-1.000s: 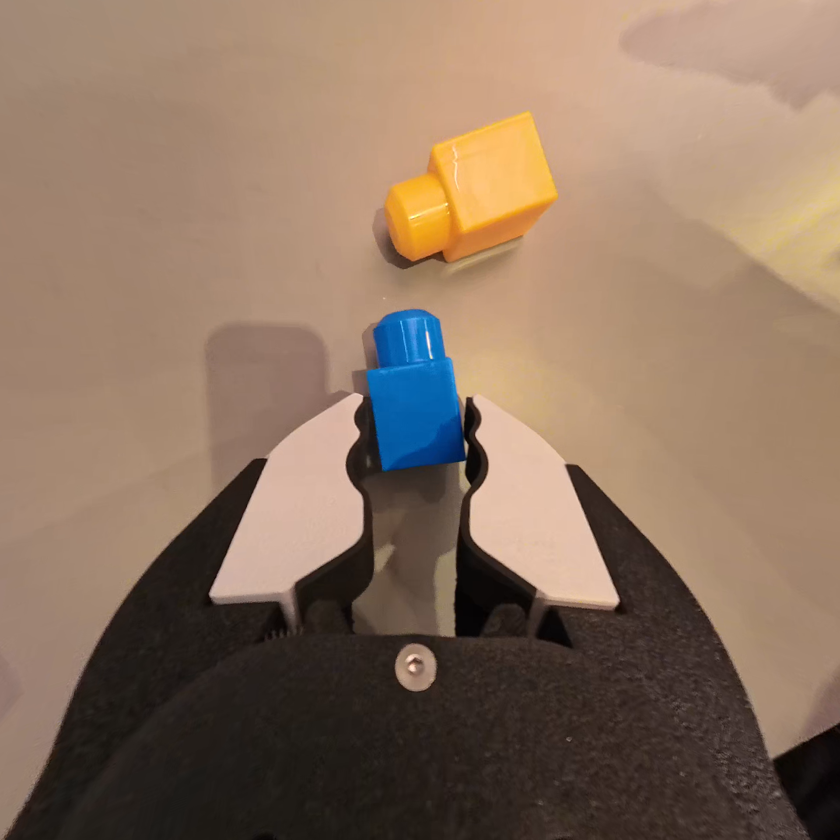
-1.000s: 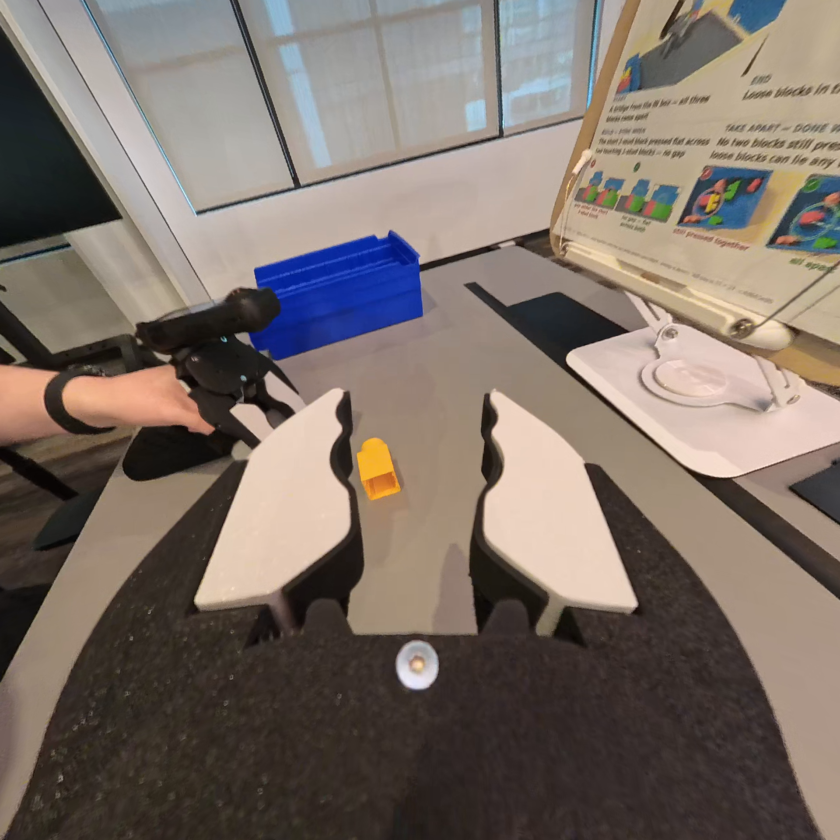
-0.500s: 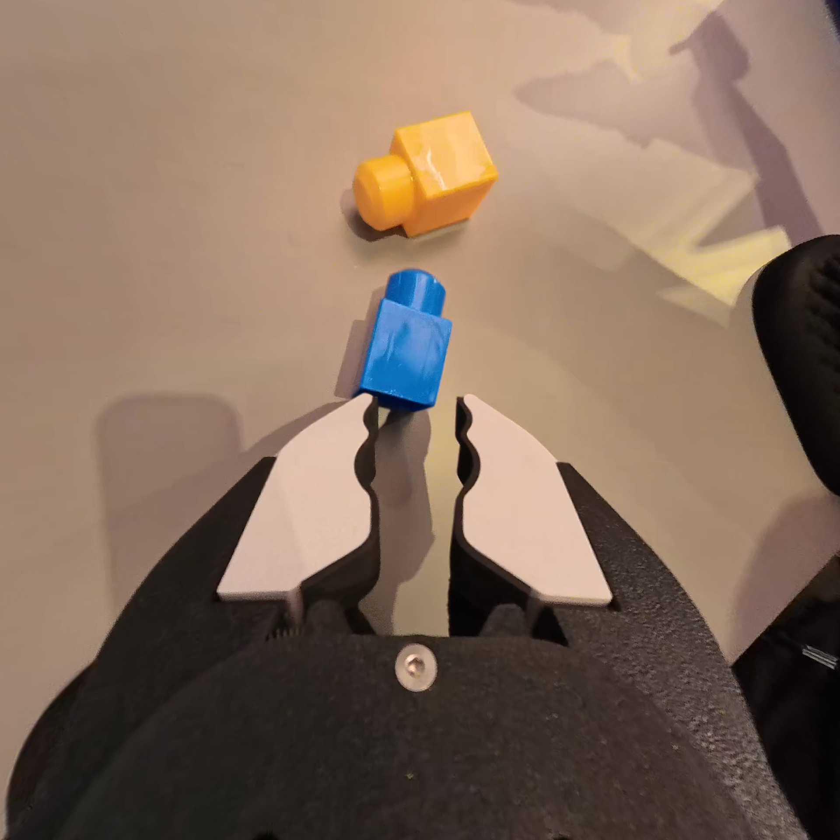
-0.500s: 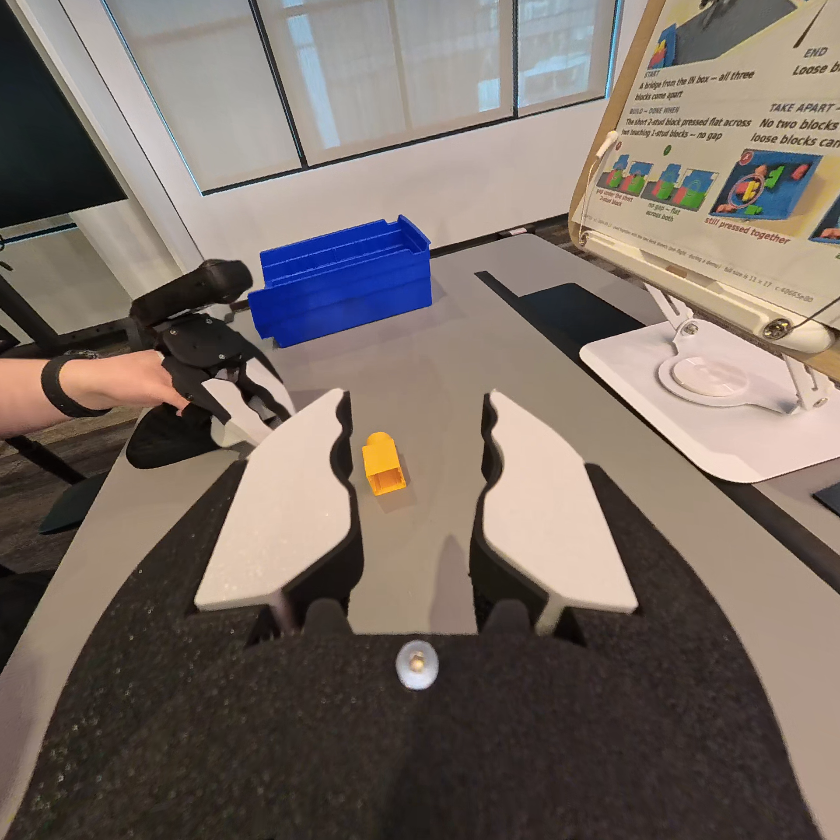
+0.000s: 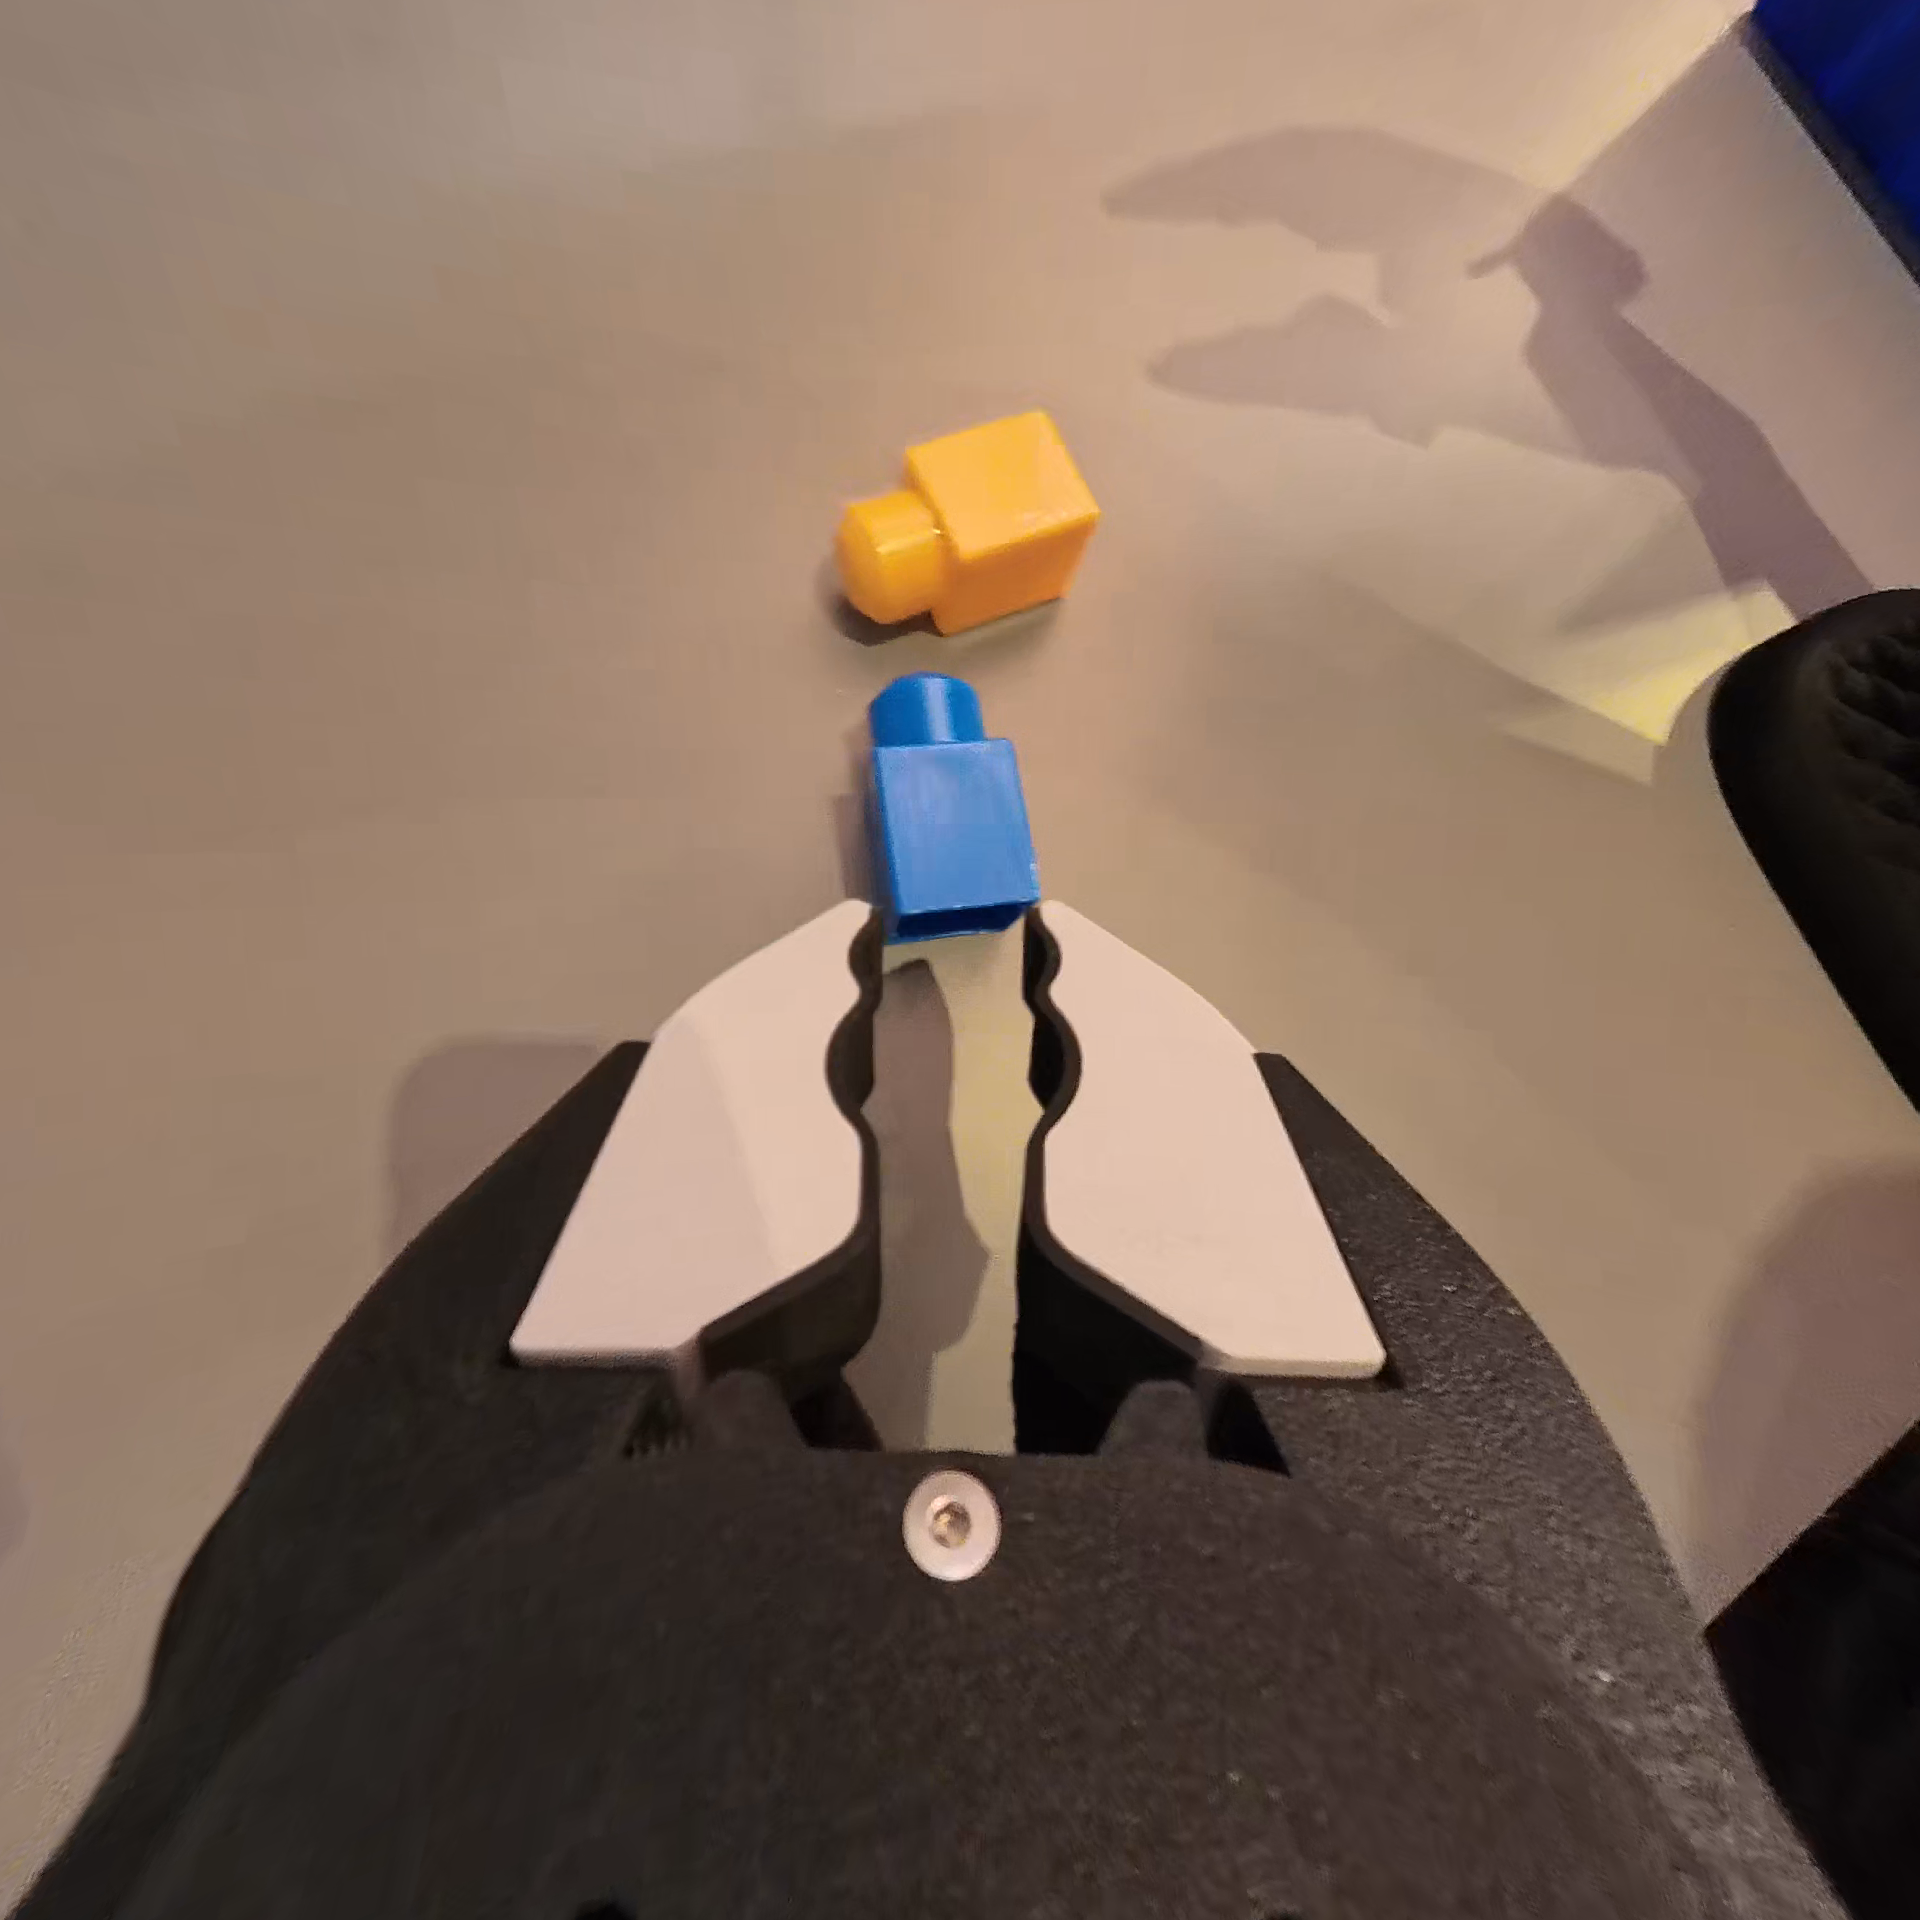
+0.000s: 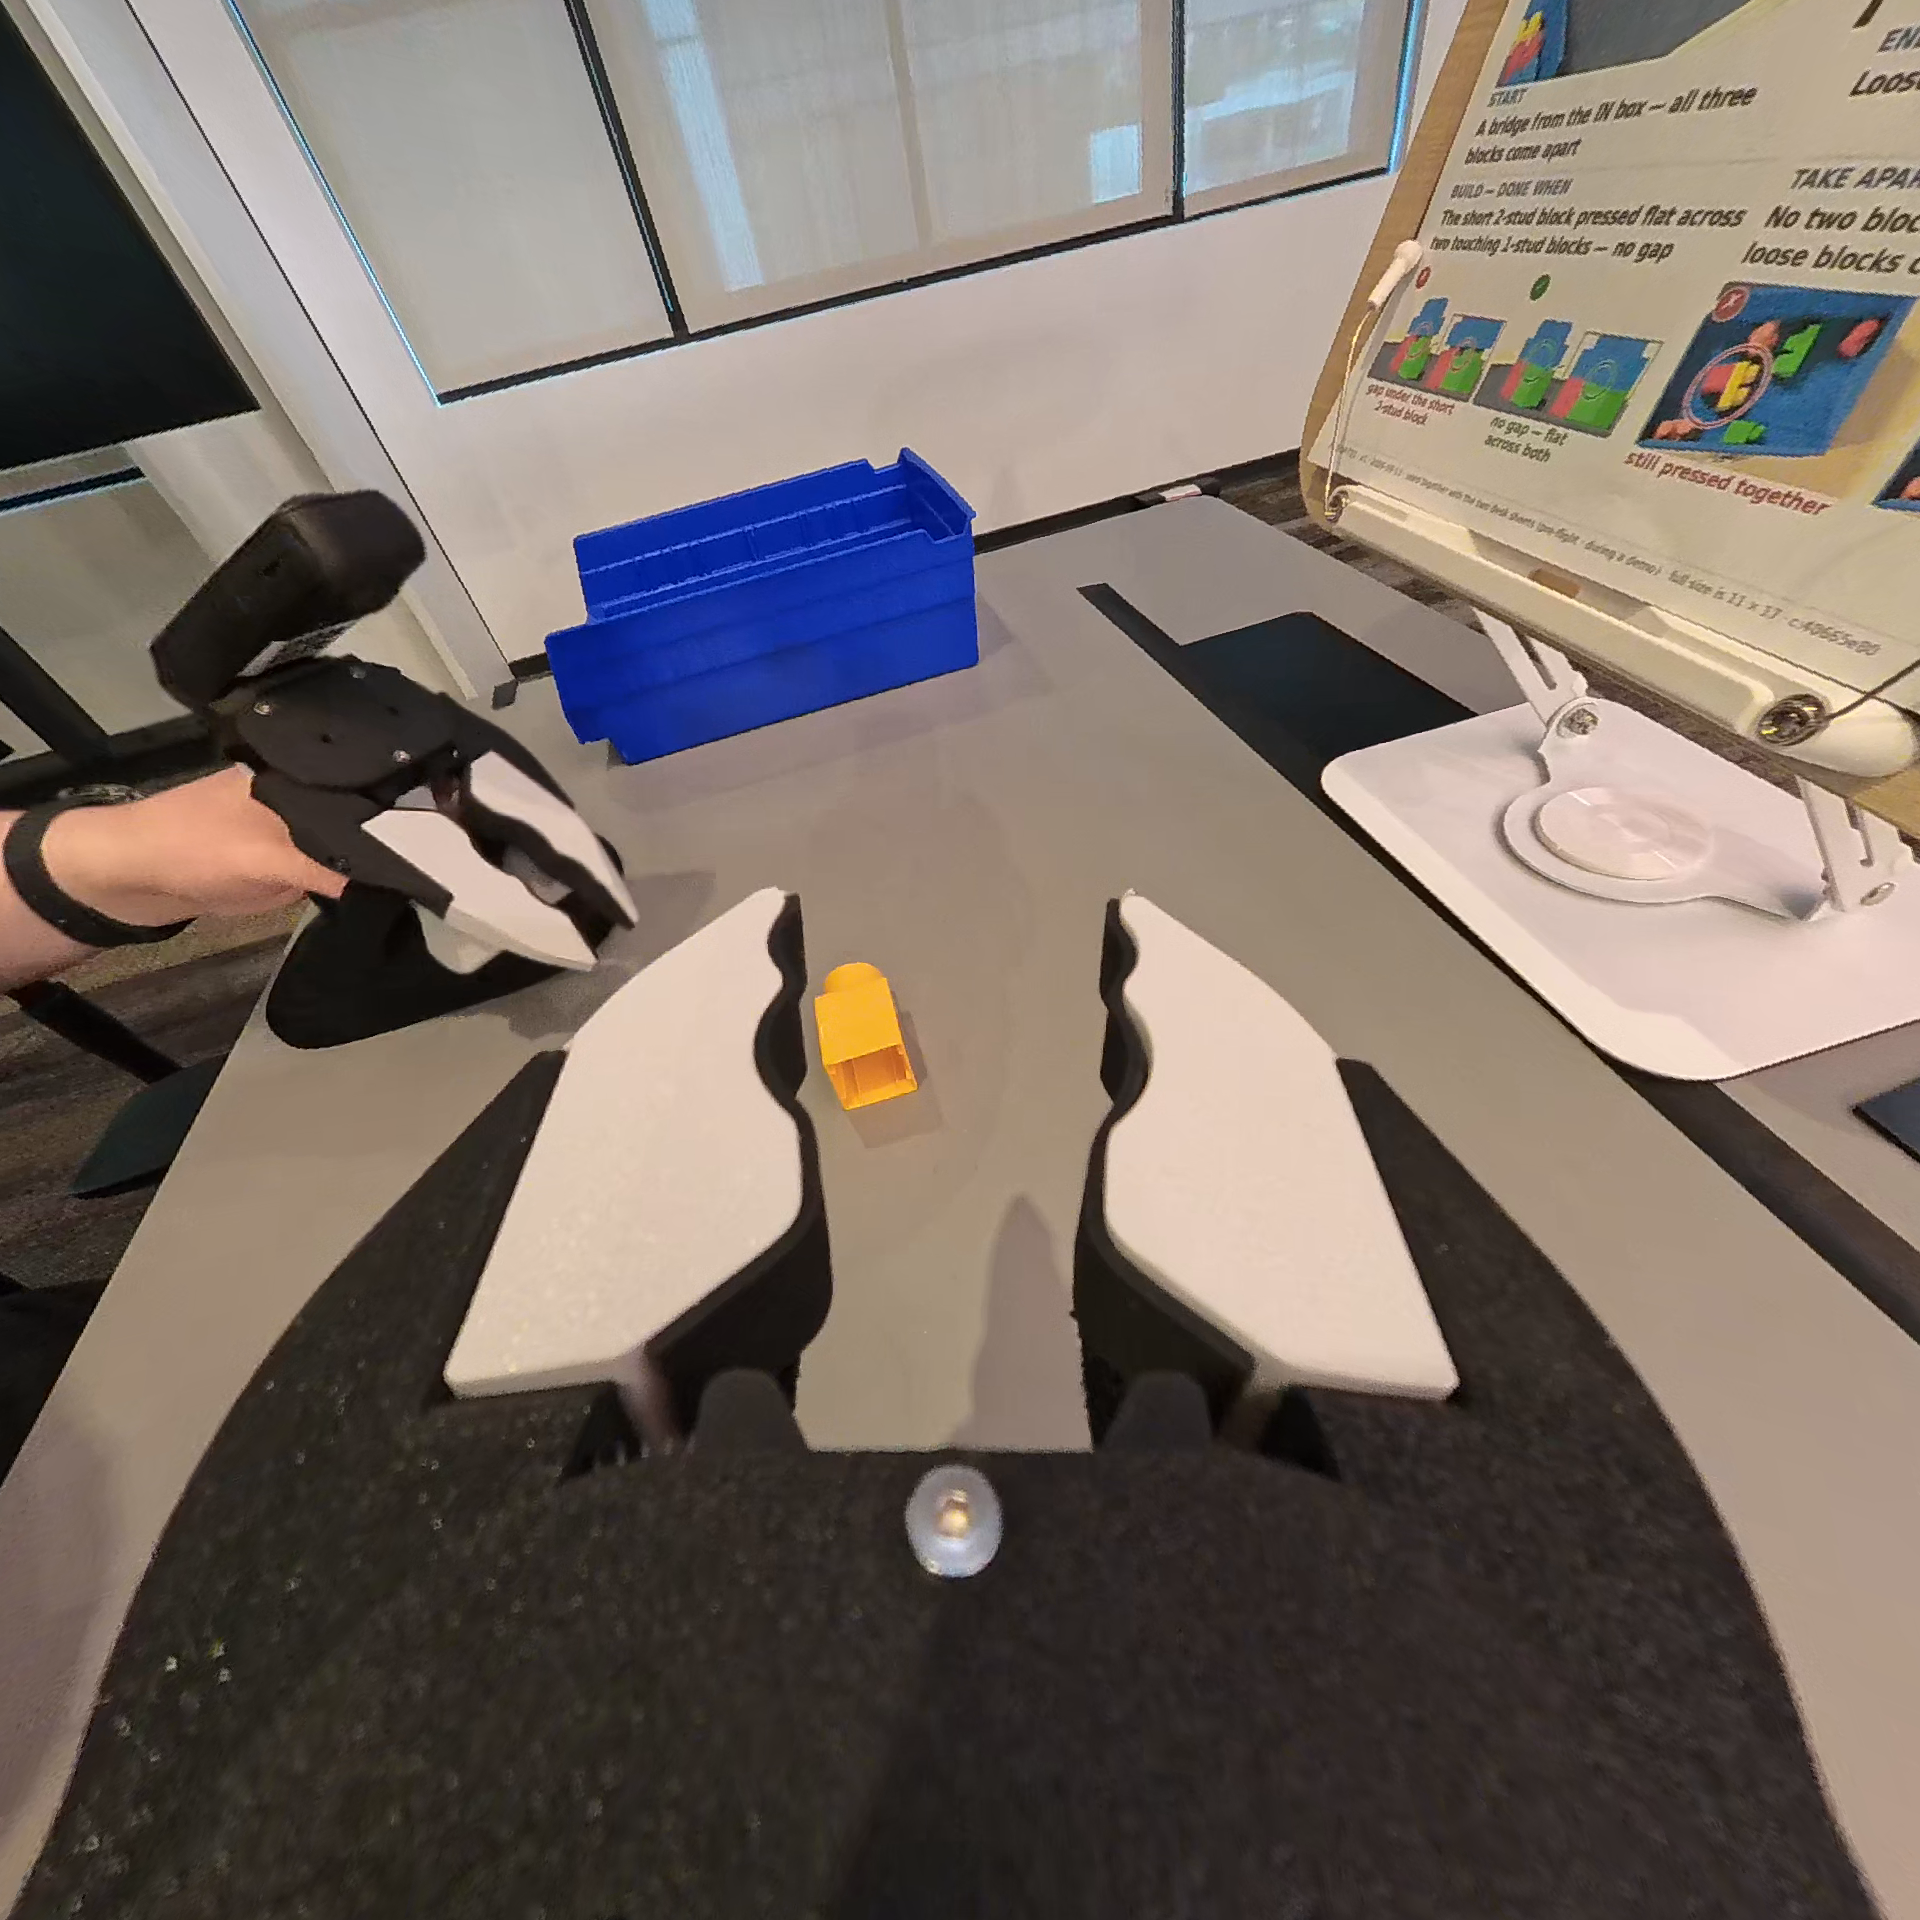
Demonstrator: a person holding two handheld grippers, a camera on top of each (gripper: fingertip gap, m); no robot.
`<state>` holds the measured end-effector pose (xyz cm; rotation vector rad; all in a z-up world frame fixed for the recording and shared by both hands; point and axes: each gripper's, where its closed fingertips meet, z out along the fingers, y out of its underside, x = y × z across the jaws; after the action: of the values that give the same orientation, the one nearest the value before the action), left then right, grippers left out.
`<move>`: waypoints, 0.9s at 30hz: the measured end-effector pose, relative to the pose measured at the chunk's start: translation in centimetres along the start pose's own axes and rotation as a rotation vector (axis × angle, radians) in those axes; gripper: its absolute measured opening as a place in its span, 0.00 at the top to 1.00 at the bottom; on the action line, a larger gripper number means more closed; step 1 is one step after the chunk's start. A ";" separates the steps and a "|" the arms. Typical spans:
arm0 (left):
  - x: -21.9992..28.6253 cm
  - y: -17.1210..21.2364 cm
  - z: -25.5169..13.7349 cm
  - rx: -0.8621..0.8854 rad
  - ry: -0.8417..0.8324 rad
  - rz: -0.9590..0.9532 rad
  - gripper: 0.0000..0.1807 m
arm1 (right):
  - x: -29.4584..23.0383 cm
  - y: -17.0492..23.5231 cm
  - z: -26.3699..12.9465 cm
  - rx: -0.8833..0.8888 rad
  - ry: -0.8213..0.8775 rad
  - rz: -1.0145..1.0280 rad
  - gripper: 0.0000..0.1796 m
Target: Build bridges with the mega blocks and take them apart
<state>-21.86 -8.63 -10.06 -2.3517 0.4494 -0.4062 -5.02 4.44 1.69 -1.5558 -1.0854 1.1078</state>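
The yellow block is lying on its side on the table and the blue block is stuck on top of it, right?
Not quite. In the left wrist view the blue block is not on the yellow block. It lies apart from it on the grey table, just past the tips of the left tongs. The yellow block does lie on its side.

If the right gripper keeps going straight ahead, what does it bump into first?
Probably the yellow block, lying on its side on the grey table between the open right gripper tips. Depth is hard to judge.
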 end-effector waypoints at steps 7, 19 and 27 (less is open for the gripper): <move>0.4 1.1 2.3 -0.029 0.167 -0.072 0.80 | -0.2 0.0 0.1 -0.002 -0.011 0.000 0.70; 5.6 1.1 5.3 -0.054 0.284 0.036 0.81 | -0.4 0.9 1.0 -0.042 -0.029 0.003 0.70; 5.0 2.3 5.5 -0.108 0.186 0.106 0.84 | -0.1 1.0 0.9 -0.044 -0.025 0.006 0.70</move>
<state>-15.70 -9.18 -14.73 -2.3907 0.6966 -0.5649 -5.77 4.28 0.58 -1.5837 -1.1295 1.1167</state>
